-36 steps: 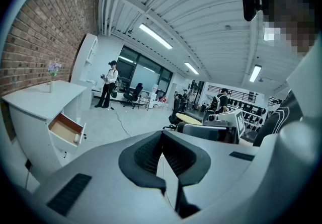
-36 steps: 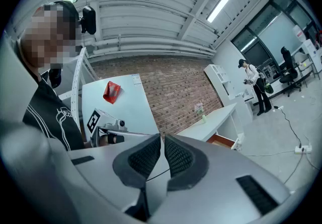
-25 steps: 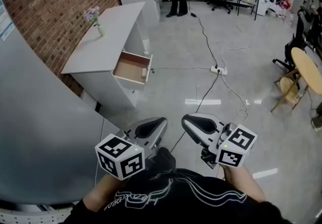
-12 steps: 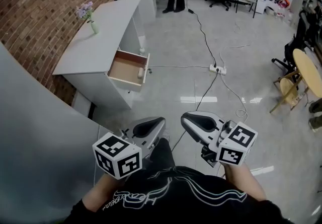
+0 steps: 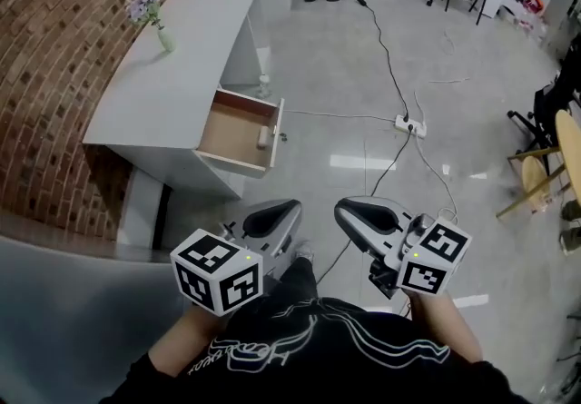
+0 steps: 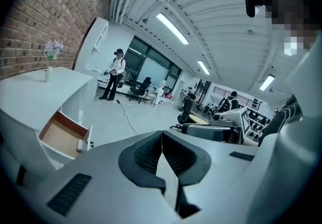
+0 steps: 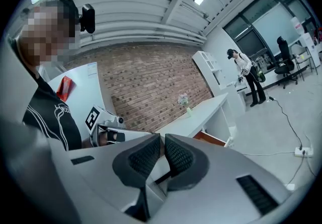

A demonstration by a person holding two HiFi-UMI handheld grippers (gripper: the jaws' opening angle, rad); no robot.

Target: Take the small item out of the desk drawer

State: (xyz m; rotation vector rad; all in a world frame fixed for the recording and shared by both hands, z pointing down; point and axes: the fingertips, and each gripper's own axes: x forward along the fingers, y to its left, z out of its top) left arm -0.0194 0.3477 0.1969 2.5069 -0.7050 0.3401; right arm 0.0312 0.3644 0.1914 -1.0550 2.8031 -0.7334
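My left tool [image 5: 272,221] and right tool [image 5: 361,217] are closed and empty, well short of the desk [image 5: 182,66], whose open drawer [image 5: 231,134] still holds the small item [image 5: 264,135].

Item [image 5: 264,136] in drawer [image 5: 231,128] too small to identify.

Glossy floor [image 5: 345,57], rough brick wall [image 5: 54,48], wooden drawer [image 5: 229,126]

Grey desk [image 5: 195,53] with flower vase [image 5: 165,37]; small item [image 5: 264,136] in open drawer [image 5: 227,128]
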